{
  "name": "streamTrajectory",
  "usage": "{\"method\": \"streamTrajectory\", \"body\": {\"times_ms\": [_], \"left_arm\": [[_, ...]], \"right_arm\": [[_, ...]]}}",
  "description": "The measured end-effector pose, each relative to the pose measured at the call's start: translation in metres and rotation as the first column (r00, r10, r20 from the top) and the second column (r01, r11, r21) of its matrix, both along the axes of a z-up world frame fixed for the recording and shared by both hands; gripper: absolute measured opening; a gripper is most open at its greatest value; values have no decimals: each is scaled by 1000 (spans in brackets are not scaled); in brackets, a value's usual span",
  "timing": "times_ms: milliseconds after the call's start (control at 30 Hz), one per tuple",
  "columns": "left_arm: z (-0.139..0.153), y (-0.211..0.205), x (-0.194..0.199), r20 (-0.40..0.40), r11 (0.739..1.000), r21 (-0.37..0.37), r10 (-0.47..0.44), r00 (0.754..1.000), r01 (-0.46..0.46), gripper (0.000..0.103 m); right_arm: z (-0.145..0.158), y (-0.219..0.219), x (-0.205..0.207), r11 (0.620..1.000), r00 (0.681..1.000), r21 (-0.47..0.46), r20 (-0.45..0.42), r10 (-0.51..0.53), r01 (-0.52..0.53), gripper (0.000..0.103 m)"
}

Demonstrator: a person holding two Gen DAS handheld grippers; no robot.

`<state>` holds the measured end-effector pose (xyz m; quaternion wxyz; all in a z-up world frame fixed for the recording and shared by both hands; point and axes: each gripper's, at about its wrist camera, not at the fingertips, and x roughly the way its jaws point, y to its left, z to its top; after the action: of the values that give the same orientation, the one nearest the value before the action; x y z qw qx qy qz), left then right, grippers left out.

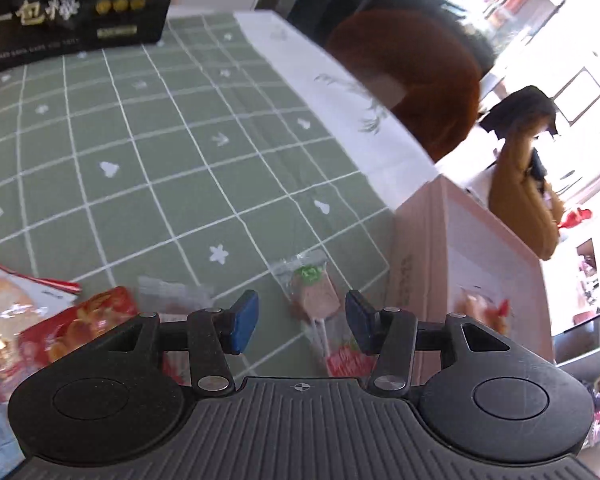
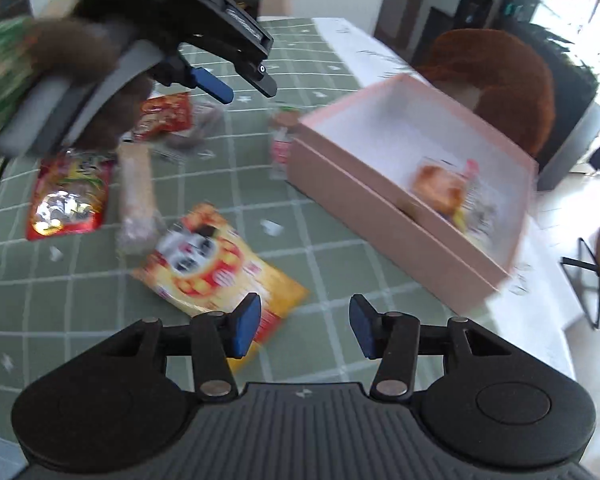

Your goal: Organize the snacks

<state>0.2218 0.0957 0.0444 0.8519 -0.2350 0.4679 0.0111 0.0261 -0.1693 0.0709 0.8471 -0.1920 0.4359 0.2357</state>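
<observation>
Claws: both apart, empty | pink box: one snack packet (blurred)

Left hand-held gripper: pitched steeply downward, blue pads parted wide, nothing between them, no contact with anything. Seen also from the right wrist view at upper left, blurred, angled down and to the right, carried by a gloved hand wrapped round the grey handle; green sleeve at the wrist. Right hand-held gripper: likewise pitched downward, blue pads standing apart, gap empty, nothing gripped. Right hand itself not visible.
</observation>
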Motion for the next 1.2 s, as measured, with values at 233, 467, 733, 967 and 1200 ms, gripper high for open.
{"method": "streamTrajectory", "body": {"times_ms": [233, 467, 733, 967, 1200], "left_arm": [[-11, -25, 38, -42, 996, 83, -4, 999, 7, 54], [-13, -44, 22, -13, 937, 304, -177, 984, 173, 48], [-7, -23, -60, -18, 931, 289, -229, 973, 224, 41], [-7, -26, -147, 8, 958, 173, -234, 972, 229, 41], [-7, -31, -201, 17, 969, 134, -210, 978, 205, 40]], "right_arm": [[-11, -38, 8, 998, 1000, 56, -22, -6, 8, 49], [-27, -47, 30, 997, 999, 81, -42, 14, -11, 49], [-27, -48, 33, 989, 999, 150, -37, -6, 12, 49], [-12, -17, 11, 961, 997, 266, 5, 82, -80, 53], [-17, 33, -13, 958, 980, 208, 23, 197, -198, 61]]}}
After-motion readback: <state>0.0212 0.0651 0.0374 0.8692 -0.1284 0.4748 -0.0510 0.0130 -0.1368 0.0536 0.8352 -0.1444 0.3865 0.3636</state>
